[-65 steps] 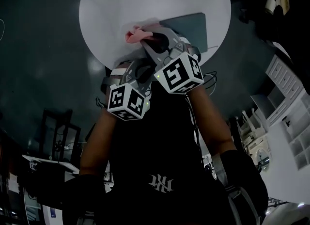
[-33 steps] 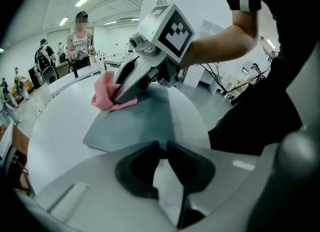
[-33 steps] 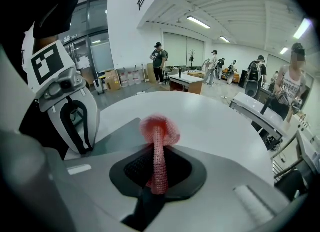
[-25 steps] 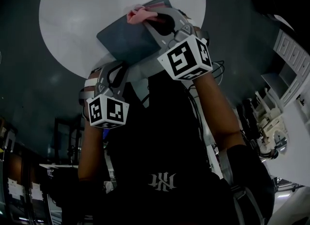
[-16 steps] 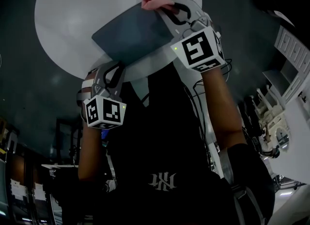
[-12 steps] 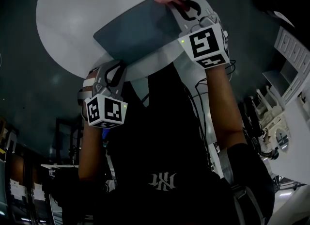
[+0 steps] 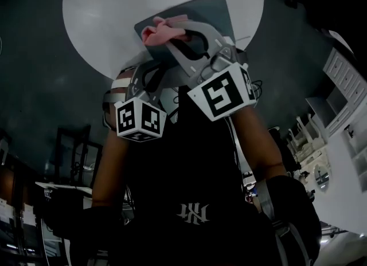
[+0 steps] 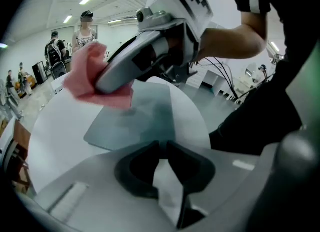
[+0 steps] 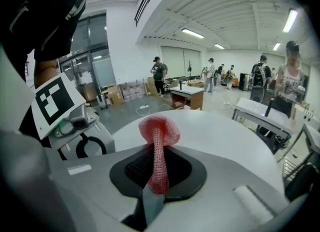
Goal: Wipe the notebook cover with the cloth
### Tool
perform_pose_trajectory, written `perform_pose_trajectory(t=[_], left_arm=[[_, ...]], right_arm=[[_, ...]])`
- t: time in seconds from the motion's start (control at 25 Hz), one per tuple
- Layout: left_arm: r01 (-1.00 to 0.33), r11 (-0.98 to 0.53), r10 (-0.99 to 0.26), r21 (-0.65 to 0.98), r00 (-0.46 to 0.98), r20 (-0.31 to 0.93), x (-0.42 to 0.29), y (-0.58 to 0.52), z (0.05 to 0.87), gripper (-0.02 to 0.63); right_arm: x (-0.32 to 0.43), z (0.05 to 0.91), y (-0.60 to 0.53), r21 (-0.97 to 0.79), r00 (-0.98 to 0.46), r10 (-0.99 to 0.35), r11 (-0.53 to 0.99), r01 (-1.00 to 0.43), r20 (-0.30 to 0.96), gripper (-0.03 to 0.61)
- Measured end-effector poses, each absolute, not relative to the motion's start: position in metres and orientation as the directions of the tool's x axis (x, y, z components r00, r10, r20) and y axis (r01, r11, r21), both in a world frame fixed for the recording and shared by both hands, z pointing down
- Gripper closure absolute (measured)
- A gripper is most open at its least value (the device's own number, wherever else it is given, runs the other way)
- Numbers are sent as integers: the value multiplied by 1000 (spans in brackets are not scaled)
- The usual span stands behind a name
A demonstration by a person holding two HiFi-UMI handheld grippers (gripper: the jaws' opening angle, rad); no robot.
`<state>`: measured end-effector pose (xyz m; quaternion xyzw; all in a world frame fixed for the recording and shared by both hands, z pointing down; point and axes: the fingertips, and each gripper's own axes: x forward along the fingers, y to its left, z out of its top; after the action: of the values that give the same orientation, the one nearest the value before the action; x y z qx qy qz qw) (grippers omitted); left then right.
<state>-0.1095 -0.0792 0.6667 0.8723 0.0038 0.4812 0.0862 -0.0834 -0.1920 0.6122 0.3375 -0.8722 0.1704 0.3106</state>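
Observation:
A dark grey notebook (image 7: pixel 203 12) lies on the round white table (image 7: pixel 109 12). My right gripper (image 7: pixel 163 32) is shut on a pink mesh cloth (image 7: pixel 156 31) and holds it on the notebook's near left part. In the right gripper view the cloth (image 9: pixel 160 128) bunches out past the jaws, pinched between them. The left gripper view shows the cloth (image 8: pixel 87 71) over the notebook (image 8: pixel 150 121). My left gripper (image 8: pixel 161 146) is shut with nothing seen between its tips, just short of the notebook's near edge, by the table's front rim (image 7: pixel 153 71).
Dark floor surrounds the table. White shelving (image 7: pixel 344 87) stands to the right and a dark chair frame (image 7: pixel 74 150) to the left. Several people (image 9: pixel 159 73) and work tables (image 9: pixel 187 96) are far off in the room.
The right gripper carried the cloth out to the notebook's far right corner, then back to its near left part. The left gripper has come up closer to the notebook's near edge.

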Motion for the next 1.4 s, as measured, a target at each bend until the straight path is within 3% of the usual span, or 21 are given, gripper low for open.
perform_pose_trajectory(t=[0.36, 0.76, 1.4], left_arm=[[-59, -992, 63, 113, 538, 840, -111, -77, 669, 557], [-66, -991, 67, 120, 534, 843, -113, -80, 672, 557], [-47, -994, 67, 101, 473, 879, -106, -79, 672, 557]], right_arm=[[-139, 661, -164, -175, -600, -321, 763, -622, 732, 543], [-119, 667, -164, -105, -580, -360, 780, -617, 730, 543], [-21, 667, -157, -41, -484, -450, 699, -714, 751, 543]])
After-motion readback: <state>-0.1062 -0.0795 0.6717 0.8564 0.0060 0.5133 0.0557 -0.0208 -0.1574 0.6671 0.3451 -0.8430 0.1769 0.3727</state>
